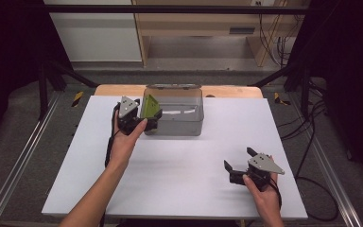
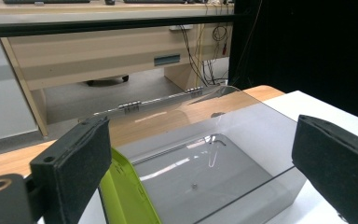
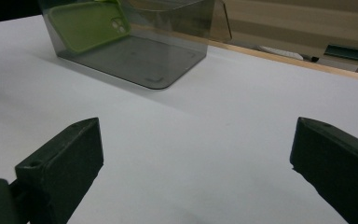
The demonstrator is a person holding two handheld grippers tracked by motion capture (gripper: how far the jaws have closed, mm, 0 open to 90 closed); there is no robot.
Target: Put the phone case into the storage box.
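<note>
Jaws spread wide on both grippers, with nothing pinched between either pair. The left gripper (image 1: 147,118) sits at the left end of a smoky clear plastic box (image 1: 189,124) that stands near the far edge of the white bench (image 1: 170,170); seen from its own camera, the two black jaws frame the box (image 2: 242,140) with open air between them. A lime-green phone case (image 1: 150,108) leans on edge inside the box against its left wall. From the left gripper view just a slanted strip of the case (image 2: 126,191) shows, its lower part cut off by the bottom of the frame and its left side hidden behind the near jaw. In the right gripper view the case (image 3: 86,25) shows through the tinted wall, camera cut-out visible, though its top is cropped by the frame. From above, the left jaws overlap the case's lower edge, so it is hard to say whether a jaw tip touches the box wall; it looks close beside it at most.

The box lid stands open at the back on small hinges (image 2: 130,106); its upper rim blurs into the wooden strip behind the bench.

The right gripper (image 1: 236,163) hovers or rests low over the bare bench near the front right corner, well apart from the box, held by the right hand (image 1: 262,191), whose forearm is cut off by the bottom edge.
</note>
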